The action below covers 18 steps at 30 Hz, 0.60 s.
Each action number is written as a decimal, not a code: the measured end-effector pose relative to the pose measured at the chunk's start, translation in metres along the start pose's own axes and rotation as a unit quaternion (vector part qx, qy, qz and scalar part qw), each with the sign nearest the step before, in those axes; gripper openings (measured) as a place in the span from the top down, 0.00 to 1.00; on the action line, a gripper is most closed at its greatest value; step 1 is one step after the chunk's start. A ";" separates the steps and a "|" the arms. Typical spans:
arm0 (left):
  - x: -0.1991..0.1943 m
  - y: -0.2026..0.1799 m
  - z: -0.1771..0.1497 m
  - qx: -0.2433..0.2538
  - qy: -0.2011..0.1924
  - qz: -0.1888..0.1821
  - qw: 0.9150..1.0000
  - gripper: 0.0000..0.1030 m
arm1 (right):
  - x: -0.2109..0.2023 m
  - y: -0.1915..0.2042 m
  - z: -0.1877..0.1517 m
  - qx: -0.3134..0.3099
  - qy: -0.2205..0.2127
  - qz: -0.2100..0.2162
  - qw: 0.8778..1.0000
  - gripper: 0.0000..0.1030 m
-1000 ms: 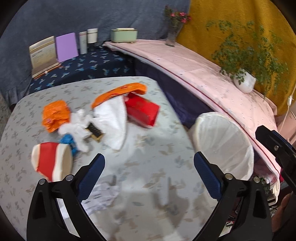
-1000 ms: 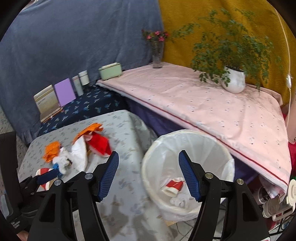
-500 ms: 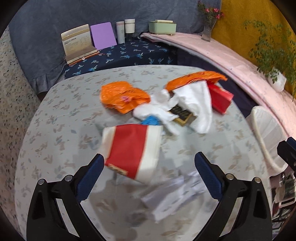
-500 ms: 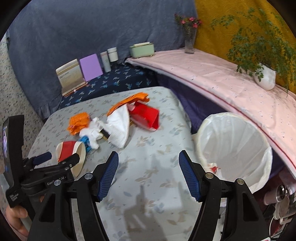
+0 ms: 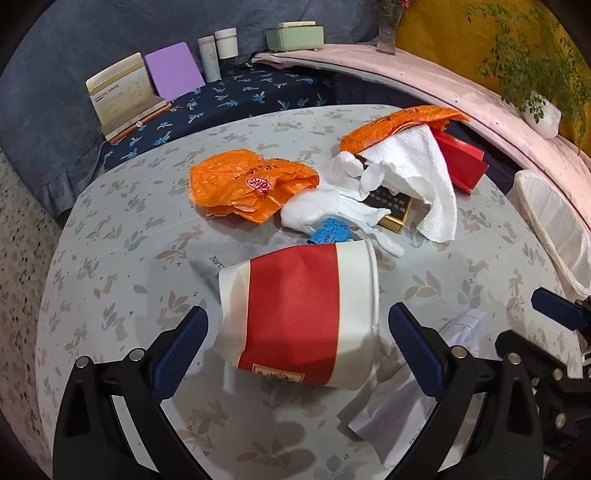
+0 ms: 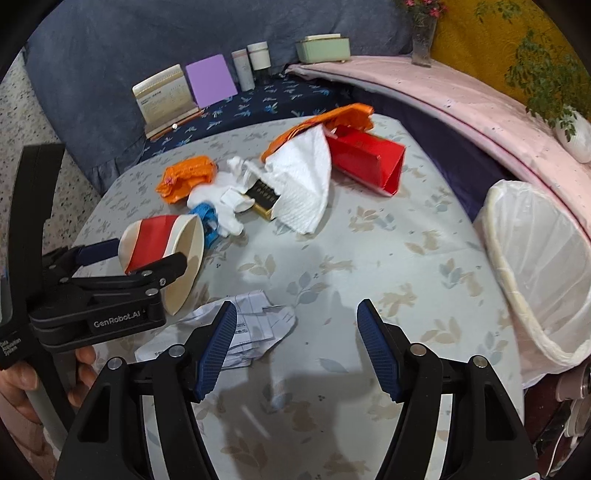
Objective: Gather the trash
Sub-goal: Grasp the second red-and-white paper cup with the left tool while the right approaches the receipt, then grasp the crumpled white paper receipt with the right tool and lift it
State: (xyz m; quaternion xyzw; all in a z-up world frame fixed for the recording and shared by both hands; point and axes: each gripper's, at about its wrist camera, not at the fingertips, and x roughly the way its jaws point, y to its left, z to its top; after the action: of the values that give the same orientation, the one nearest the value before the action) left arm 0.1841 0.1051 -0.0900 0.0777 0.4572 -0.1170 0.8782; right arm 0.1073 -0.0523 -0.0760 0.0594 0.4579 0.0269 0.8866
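Note:
A red-and-white paper cup [image 5: 299,314] lies on its side on the round table; it also shows in the right wrist view [image 6: 162,247]. My left gripper [image 5: 295,347] is open, with its jaws on either side of the cup and not closed on it. My right gripper [image 6: 295,347] is open and empty above the table, beside crumpled white paper [image 6: 251,328]. Further back lie an orange plastic bag [image 5: 247,184], white tissues [image 5: 406,177], a blue tape [image 5: 328,230], a black-and-gold box [image 5: 391,208] and a red carton [image 6: 365,158].
A white-lined trash bin [image 6: 535,273] stands off the table's right edge. Behind the table, a dark blue bench holds a booklet [image 5: 122,92], a purple card [image 5: 173,72], two jars and a green box [image 5: 295,35]. A pink-covered shelf [image 6: 461,96] with potted plant curves along the right.
My left gripper has swung left from the bin side and closed in on the paper cup, which now sits between its jaws. My right gripper has moved from the bin towards the table.

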 end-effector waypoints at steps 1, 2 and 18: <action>0.004 0.001 0.001 -0.001 0.005 -0.005 1.000 0.09 | 0.004 0.001 0.000 -0.001 0.003 0.003 1.000 0.37; 0.006 0.002 0.001 -0.003 0.007 -0.008 1.000 0.09 | 0.007 0.002 0.000 -0.002 0.005 0.006 1.000 0.37; -0.004 0.020 -0.011 -0.062 0.007 -0.027 0.998 0.21 | 0.032 0.009 0.000 -0.003 0.032 0.060 0.998 0.37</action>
State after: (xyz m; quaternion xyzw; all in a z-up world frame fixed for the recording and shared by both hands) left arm 0.1783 0.1272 -0.0922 0.0117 0.4720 -0.1116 0.8744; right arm 0.1260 -0.0397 -0.1009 0.0834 0.4819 0.0830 0.8683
